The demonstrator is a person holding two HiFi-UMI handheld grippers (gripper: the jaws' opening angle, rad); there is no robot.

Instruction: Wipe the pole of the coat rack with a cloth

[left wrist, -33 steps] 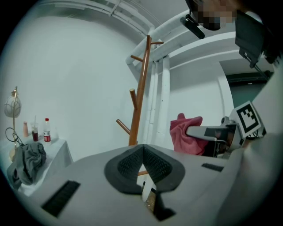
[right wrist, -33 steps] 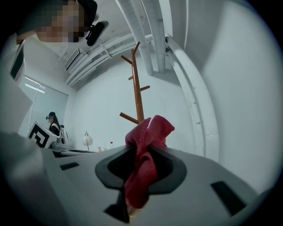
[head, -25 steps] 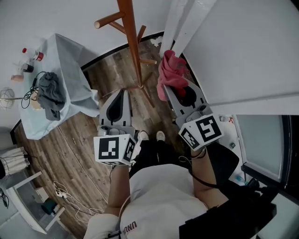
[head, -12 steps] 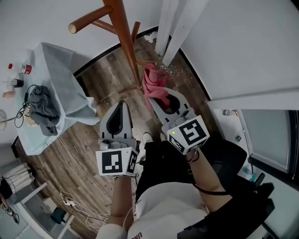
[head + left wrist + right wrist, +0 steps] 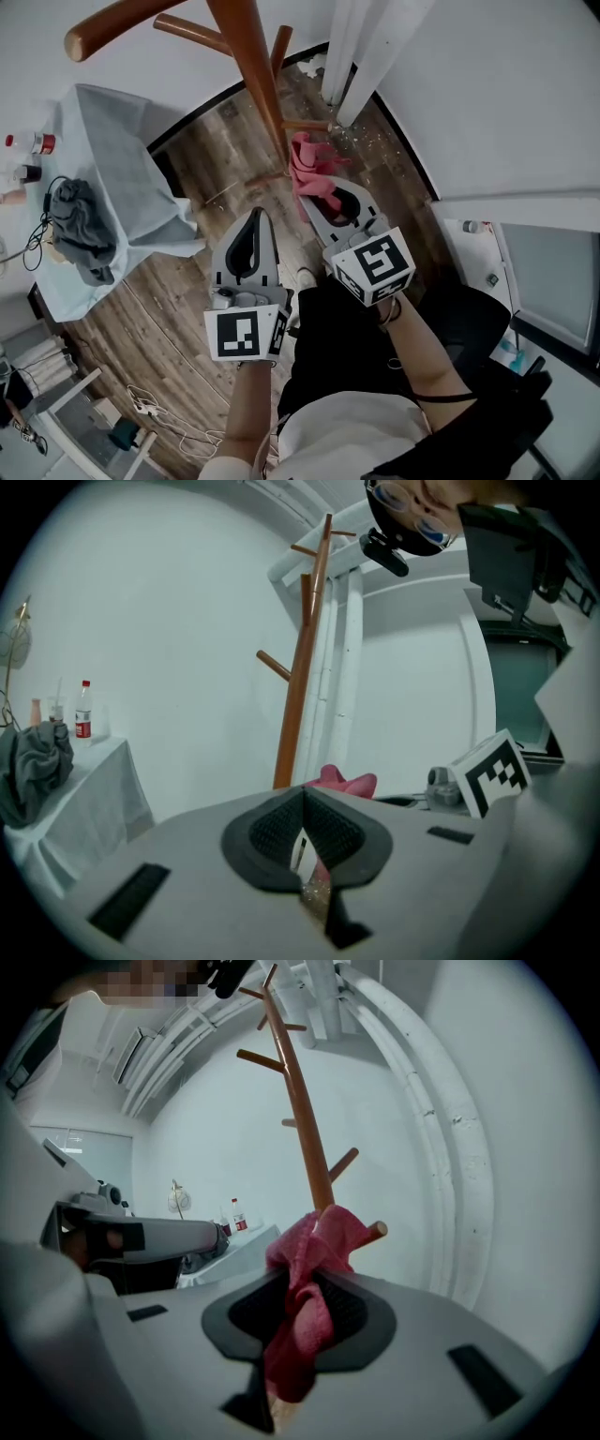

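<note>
One cloth (image 5: 314,1241), pink, is clenched in the right gripper (image 5: 302,1309) and held low down, just beside the pole (image 5: 298,1101); whether it touches cannot be told. The left gripper (image 5: 302,799) hangs near it, jaws pressed together on nothing. Nothing on the pole shows which parts are wiped, so I judge the wiping to be at most at the lower stretch, with the long upper length yet to do
</note>
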